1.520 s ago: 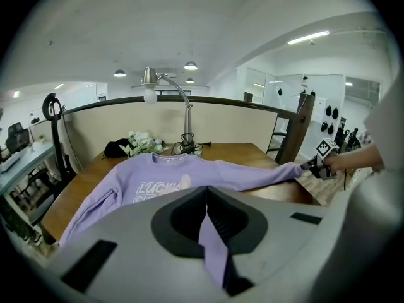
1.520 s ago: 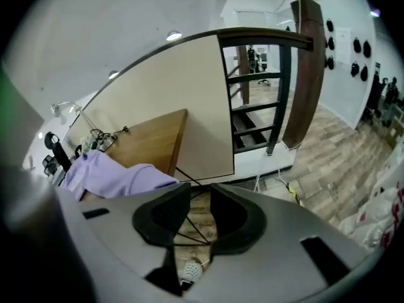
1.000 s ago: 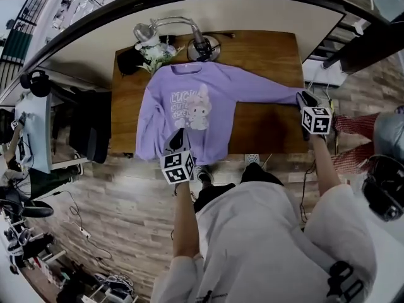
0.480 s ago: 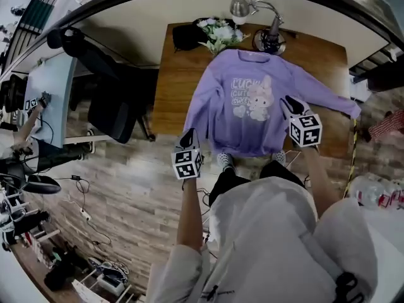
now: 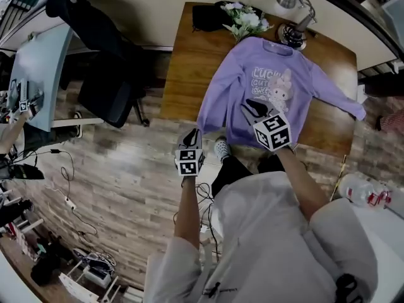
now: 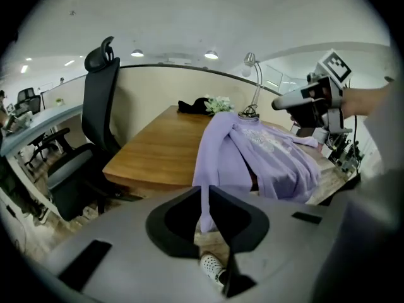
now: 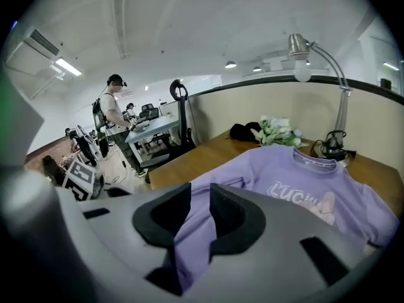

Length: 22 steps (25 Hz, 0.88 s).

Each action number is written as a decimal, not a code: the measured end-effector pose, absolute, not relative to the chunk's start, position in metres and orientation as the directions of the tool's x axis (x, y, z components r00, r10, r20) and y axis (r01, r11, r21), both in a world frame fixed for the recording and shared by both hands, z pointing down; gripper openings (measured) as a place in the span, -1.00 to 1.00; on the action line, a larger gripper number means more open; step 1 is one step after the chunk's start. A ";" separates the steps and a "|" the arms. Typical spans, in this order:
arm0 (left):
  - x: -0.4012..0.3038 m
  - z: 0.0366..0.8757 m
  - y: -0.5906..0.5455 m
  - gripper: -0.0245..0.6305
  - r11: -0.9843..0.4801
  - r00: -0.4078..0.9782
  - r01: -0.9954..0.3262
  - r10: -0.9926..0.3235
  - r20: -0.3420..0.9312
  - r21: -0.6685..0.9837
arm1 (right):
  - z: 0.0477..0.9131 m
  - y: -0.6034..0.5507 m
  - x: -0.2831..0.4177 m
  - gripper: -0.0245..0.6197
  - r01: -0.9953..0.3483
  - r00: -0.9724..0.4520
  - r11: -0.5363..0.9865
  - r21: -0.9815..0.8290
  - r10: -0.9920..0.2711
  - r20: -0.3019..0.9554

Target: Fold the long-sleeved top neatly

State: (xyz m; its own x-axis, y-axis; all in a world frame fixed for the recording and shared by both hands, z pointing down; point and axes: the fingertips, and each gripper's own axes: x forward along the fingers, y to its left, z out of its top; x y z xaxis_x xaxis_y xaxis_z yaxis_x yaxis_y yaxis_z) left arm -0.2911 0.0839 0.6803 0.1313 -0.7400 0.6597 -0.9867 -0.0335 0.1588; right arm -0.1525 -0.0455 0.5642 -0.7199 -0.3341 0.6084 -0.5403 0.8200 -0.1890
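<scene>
We see the purple long-sleeved top (image 5: 262, 74) spread face up on the wooden table (image 5: 189, 74), its hem draped over the near edge. Our right gripper (image 5: 252, 109) hovers over the lower front of the top, jaws spread, purple cloth showing in the gap. Our left gripper (image 5: 193, 134) hangs off the table above the floor, jaws pressed together, just beside the top's nearest hanging corner

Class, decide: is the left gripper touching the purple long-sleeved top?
Touching. The left gripper view shows the left gripper with its fingers closed on a thin strip of the purple top, which hangs between them.
</scene>
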 end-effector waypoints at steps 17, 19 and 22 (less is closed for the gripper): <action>-0.283 0.770 0.100 -0.78 -0.133 0.193 -0.981 -0.625 0.757 0.141 | 0.595 0.008 -0.185 -0.61 -0.589 -0.638 0.793 -0.156 -0.337 0.693; -0.292 0.756 0.101 -0.79 -0.150 0.171 -0.984 -0.643 0.746 0.095 | 0.595 0.007 -0.180 -0.61 -0.599 -0.634 0.785 -0.158 -0.344 0.693; -0.315 0.725 0.099 -0.79 -0.154 0.110 -0.988 -0.679 0.726 0.005 | 0.594 0.002 -0.176 -0.61 -0.613 -0.635 0.772 -0.167 -0.355 0.686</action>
State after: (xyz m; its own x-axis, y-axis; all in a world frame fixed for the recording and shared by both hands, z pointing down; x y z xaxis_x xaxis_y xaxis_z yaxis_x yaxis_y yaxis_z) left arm -0.3154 0.0989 0.7251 0.1099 -0.6785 0.7263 -0.9880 -0.1542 0.0055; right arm -0.1762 0.0021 0.5938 -0.6346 -0.3555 0.6862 -0.6130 0.7722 -0.1669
